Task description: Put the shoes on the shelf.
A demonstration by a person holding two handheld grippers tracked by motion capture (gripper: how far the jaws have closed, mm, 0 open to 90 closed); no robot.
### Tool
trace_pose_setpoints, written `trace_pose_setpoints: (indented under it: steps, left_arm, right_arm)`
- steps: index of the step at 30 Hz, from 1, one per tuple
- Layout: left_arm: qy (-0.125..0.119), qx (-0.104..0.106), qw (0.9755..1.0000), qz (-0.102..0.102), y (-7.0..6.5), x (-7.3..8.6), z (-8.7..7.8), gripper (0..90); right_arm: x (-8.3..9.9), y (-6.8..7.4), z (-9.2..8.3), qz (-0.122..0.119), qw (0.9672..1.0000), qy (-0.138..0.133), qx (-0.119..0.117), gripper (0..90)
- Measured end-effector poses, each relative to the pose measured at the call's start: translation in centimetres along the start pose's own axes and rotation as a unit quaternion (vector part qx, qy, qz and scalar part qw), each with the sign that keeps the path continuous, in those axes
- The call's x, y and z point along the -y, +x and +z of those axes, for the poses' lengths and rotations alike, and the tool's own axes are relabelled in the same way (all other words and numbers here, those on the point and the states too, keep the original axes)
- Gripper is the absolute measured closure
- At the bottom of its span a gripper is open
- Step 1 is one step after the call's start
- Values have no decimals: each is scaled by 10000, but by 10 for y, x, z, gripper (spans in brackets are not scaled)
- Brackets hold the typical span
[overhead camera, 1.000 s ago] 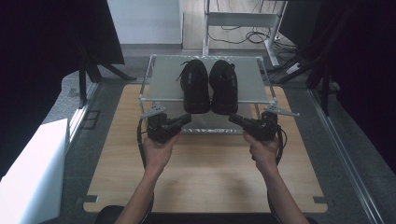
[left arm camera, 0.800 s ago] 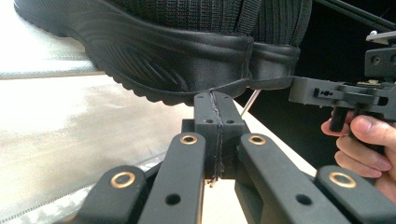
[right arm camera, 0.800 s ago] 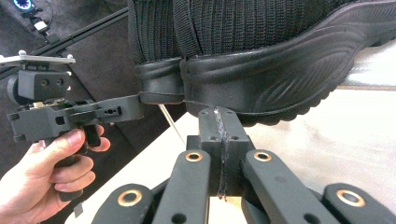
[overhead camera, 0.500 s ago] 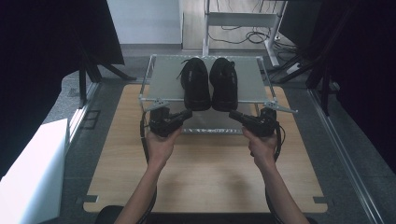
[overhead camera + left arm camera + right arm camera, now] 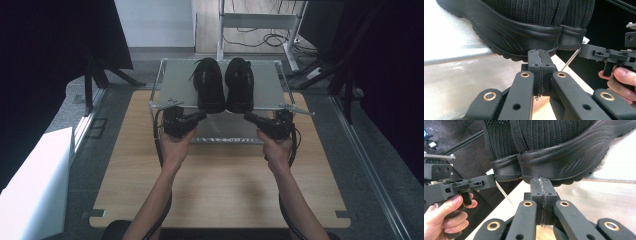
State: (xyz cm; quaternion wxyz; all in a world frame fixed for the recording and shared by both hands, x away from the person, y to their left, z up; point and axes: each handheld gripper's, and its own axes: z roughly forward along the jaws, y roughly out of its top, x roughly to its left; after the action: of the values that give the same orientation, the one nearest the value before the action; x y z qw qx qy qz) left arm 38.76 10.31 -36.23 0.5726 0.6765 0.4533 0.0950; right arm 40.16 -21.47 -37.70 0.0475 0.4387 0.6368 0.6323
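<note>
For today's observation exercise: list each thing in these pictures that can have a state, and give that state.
left gripper: shut, empty, aimed at the shoe heels
right gripper: shut, empty, aimed at the shoe heels
left shoe: upright on the rack, laced
right shoe: upright beside it, touching
rack: standing on the table

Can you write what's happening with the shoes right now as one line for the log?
left gripper: shut, empty, by left shoe heel | right gripper: shut, empty, by right shoe heel | shoes: side by side on metal rack
</note>
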Motion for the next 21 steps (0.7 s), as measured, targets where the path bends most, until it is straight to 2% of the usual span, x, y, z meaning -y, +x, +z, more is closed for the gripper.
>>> trace_pose_setpoints:
  steps: [9, 17, 21]
  left_arm:
    - [60, -149, 9998, -84, 7, -8, 11, 898]
    - [94, -180, 9996, -183, 12, -12, 19, 898]
    - [130, -290, 9993, -178, 13, -13, 24, 898]
  right_arm:
    - [-3, -8, 12, 144, 9999, -31, 72, 900]
    - [-6, -16, 21, 381, 9992, -40, 136, 900]
    - [-6, -19, 24, 461, 9988, -40, 180, 900]
